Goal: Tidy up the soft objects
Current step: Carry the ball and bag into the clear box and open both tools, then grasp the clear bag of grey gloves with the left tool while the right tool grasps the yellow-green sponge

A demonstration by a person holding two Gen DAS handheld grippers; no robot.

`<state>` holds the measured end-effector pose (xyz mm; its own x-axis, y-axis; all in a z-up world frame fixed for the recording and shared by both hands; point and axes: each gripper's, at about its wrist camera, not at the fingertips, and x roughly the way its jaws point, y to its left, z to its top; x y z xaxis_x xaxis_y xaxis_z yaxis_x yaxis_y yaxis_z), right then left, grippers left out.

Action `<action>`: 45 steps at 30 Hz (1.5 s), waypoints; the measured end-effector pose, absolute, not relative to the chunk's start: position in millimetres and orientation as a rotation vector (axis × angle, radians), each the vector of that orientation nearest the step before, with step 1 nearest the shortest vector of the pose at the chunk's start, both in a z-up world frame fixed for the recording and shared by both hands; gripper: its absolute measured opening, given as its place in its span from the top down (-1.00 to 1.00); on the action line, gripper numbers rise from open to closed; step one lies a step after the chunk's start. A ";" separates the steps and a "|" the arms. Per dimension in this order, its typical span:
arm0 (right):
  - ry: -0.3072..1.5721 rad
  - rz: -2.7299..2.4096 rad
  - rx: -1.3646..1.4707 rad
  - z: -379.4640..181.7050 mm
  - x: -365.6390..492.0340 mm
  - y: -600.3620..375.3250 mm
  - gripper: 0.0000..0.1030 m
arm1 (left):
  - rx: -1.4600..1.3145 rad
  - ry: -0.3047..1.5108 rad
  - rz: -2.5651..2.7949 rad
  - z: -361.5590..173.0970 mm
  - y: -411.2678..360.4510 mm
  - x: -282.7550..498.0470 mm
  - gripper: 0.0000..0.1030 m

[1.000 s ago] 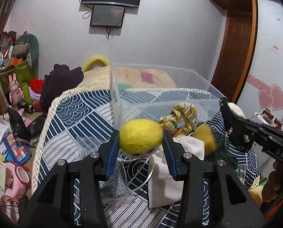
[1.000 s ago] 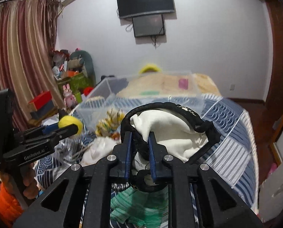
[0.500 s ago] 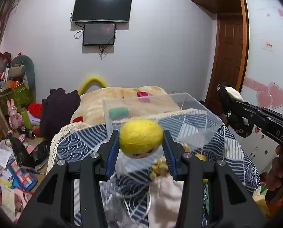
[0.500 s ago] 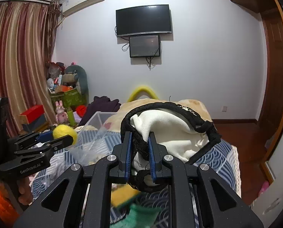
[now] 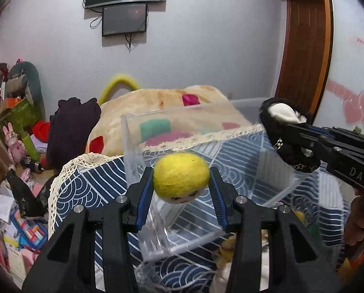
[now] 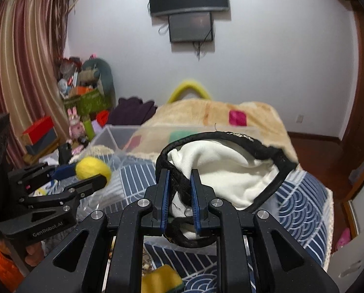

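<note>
My left gripper (image 5: pixel 181 190) is shut on a yellow felt ball with a small face (image 5: pixel 181 177), held in the air above the near wall of a clear plastic bin (image 5: pixel 142 168). The ball also shows in the right wrist view (image 6: pixel 92 168). My right gripper (image 6: pixel 179 190) is shut on a black-trimmed white soft pouch (image 6: pixel 221 168), held above the bin's right side; it also shows in the left wrist view (image 5: pixel 282 114). The bin (image 6: pixel 113 136) stands on a blue wave-patterned cloth (image 5: pixel 94 190).
Loose soft items lie on the cloth below the grippers: a yellow sponge (image 6: pixel 161 280) and a white cloth (image 5: pixel 265 266). A beige blanket (image 6: pixel 206 114) lies behind the bin. Clutter, toys and boxes (image 5: pixel 15 127) fill the floor at left. A wooden door (image 5: pixel 304 48) is at right.
Both grippers have tilted down after a lift and moved toward the bin, so it now sits directly under them. Both keep hold of their objects.
</note>
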<state>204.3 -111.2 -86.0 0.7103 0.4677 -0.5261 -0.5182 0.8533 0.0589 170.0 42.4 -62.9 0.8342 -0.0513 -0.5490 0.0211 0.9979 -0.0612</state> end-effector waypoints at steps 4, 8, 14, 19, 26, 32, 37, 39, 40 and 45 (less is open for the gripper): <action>0.613 0.560 -0.138 -95.8 211.2 -104.0 0.72 | -0.002 0.616 -0.040 -70.5 31.3 181.4 0.14; 0.686 0.564 -0.163 -106.7 215.4 -102.0 0.56 | 0.024 0.638 -0.049 -72.4 21.9 187.4 0.06; 0.684 0.561 -0.144 -99.8 210.1 -114.1 0.48 | 0.035 0.645 -0.047 -72.4 16.6 184.4 -0.14; 0.629 0.549 -0.145 -83.1 201.6 -117.3 0.15 | 0.021 0.641 -0.059 -65.8 18.1 181.3 -0.25; 0.526 0.532 -0.145 -58.3 177.0 -126.7 -0.15 | -0.002 0.600 -0.066 -47.4 22.3 164.0 -0.46; 0.467 0.512 -0.124 -51.6 156.4 -142.5 -0.49 | 0.008 0.532 -0.049 -27.1 26.2 131.1 -0.95; 0.483 0.495 -0.127 -60.8 145.0 -153.2 -0.56 | 0.017 0.507 -0.040 -23.8 30.7 101.6 -0.96; 0.493 0.485 -0.132 -66.6 140.1 -155.3 -0.56 | 0.012 0.518 -0.041 -29.8 33.5 91.2 -0.96; 0.503 0.483 -0.132 -70.6 138.8 -156.3 -0.56 | 0.012 0.528 -0.039 -34.0 33.7 87.7 -0.96; 0.564 0.500 -0.098 -91.8 133.9 -159.4 -0.56 | 0.023 0.607 -0.001 -63.6 42.0 74.2 -0.96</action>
<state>133.9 -159.4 -91.8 0.7291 0.4267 -0.5351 -0.4796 0.8763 0.0452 74.2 42.0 -63.6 0.8212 0.0063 -0.5707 0.0074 0.9997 0.0217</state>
